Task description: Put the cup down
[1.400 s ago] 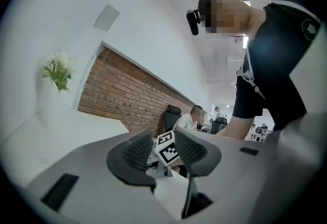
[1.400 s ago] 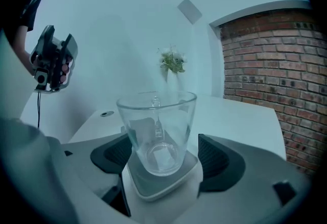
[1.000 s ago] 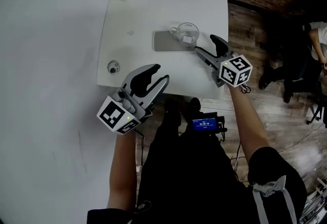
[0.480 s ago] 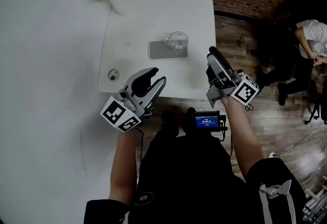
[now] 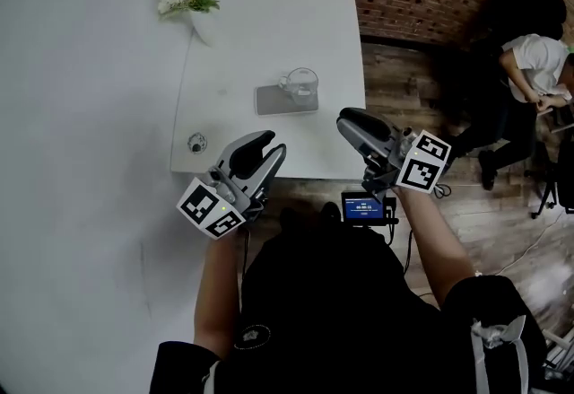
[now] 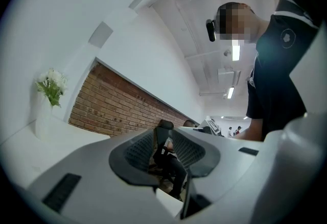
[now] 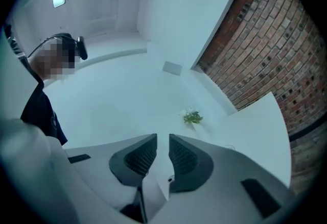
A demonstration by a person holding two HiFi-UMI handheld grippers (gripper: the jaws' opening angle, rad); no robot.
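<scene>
**Cup set on its mat, both grippers clear**

The cup [image 5: 300, 81] stands upright on the far right corner of a grey mat [image 5: 272, 102] on the white table [image 5: 269, 24]. Nothing touches it, so the placing looks done. The right gripper [image 5: 352, 124] hangs over the table's near edge, apart from the cup. Its jaws have just been closing to a narrow slit, with nothing between them. The left gripper [image 5: 266, 146] hovers there too, its jaws closing slightly yet apart and empty. The cup is clear glass with a small handle; its contents cannot be made out.
</scene>
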